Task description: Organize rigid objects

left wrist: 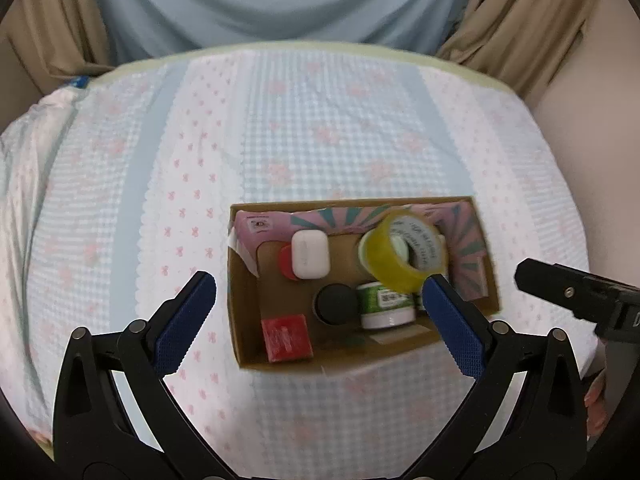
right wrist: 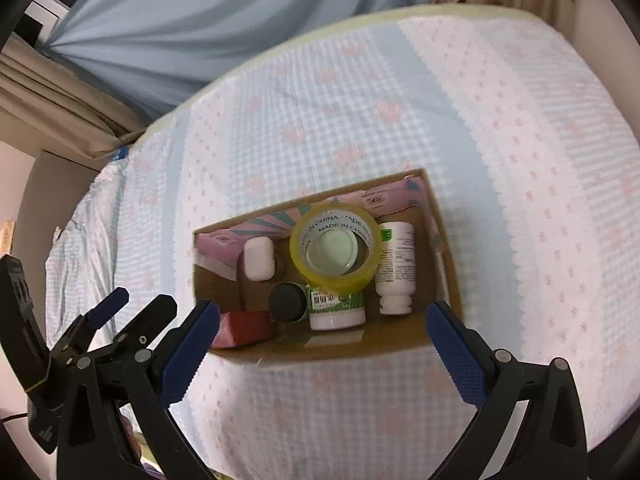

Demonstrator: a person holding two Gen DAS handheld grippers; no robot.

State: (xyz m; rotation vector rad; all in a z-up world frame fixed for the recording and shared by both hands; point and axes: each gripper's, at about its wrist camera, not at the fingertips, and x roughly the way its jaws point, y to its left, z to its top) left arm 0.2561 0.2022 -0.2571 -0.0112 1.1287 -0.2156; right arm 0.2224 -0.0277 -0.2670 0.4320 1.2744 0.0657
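A cardboard box sits on the cloth-covered table. In it lie a yellow tape roll, a white earbud case, a black round cap, a green-labelled jar, a red block, a pink carton and a white bottle. My left gripper is open and empty above the box's near side. My right gripper is open and empty above the box's near edge.
The table cloth is pale blue and white with pink prints. Blue and beige curtains hang behind the table. The right gripper's body shows at the right of the left wrist view; the left gripper shows at the right wrist view's left.
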